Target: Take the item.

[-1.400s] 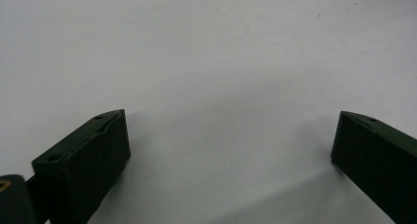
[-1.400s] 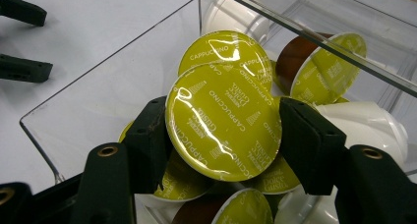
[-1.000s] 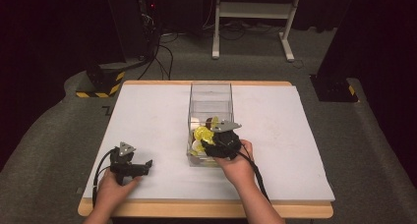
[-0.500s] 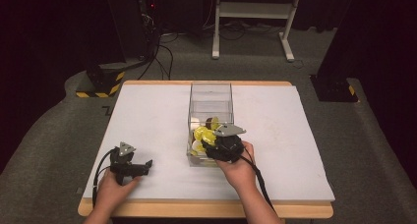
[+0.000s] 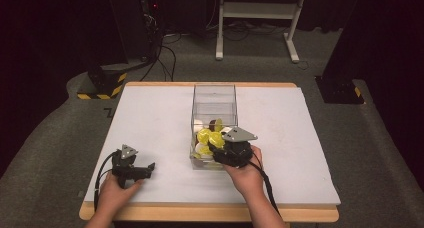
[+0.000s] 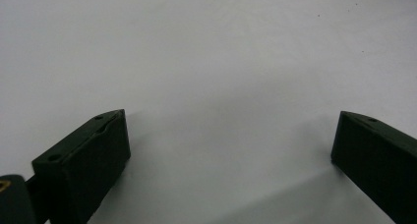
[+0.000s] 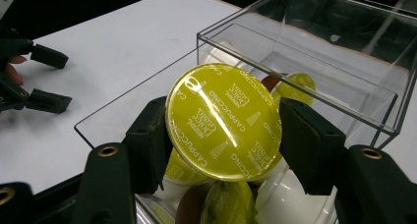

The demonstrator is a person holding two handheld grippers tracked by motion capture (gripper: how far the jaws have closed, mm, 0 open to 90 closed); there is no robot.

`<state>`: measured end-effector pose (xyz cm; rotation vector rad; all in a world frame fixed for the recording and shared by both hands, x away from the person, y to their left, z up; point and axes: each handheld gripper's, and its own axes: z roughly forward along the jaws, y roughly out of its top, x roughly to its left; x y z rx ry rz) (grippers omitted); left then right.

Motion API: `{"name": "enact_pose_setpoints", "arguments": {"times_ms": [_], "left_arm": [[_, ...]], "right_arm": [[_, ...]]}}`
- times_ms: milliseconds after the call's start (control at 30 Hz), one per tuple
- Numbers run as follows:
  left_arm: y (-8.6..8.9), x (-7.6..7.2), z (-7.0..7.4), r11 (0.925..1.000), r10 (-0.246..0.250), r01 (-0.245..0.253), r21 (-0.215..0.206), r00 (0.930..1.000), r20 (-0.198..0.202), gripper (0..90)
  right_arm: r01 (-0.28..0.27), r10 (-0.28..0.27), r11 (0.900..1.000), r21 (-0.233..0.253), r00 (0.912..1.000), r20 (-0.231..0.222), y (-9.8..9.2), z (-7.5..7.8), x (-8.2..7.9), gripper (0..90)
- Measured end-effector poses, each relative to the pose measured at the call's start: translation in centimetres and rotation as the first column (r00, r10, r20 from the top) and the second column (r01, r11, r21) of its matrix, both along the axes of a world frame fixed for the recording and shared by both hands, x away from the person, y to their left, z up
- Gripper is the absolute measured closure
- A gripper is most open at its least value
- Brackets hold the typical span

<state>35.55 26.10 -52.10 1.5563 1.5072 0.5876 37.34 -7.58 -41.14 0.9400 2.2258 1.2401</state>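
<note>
A: Starting at the left — what's the left gripper [image 5: 148, 167] doing?

B: Resting low on the white table [image 5: 150, 118], person's hand wrapped round the back. Jaws standing wide apart, nothing btwn them, just bare tabletop showing under them in the left gripper view.

A: And the right gripper [image 7: 223, 135]?

B: That one's sitting over the near end of the clear box [image 5: 214, 104], w/ its jaws pointing in at the pile. It's clamping a yellow capsule [image 7: 223, 121], one jaw pressing each side of the foil lid. Lid's facing the gripper's camera, tilted, reading "Cappuccino".

A: So where's the capsule exactly?

B: Right btwn the right gripper's jaws, just above the other capsules [image 7: 275, 194] lying in the box. Those are sitting directly beneath the jaws — white cups, yellow lids, a brown one too. Box is stretching away beyond the gripper, far half looking empty.
</note>
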Motion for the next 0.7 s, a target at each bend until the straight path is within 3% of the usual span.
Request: {"name": "enact_pose_setpoints", "arguments": {"times_ms": [700], "left_arm": [[0.0,0.0,0.0,1.0,0.001,-0.001,0.0,1.0,0.001,1.4]], "right_arm": [[0.025,-0.025,0.999,0.034,0.9996,0.009,-1.4,0.5,-0.4,40.6]]}}
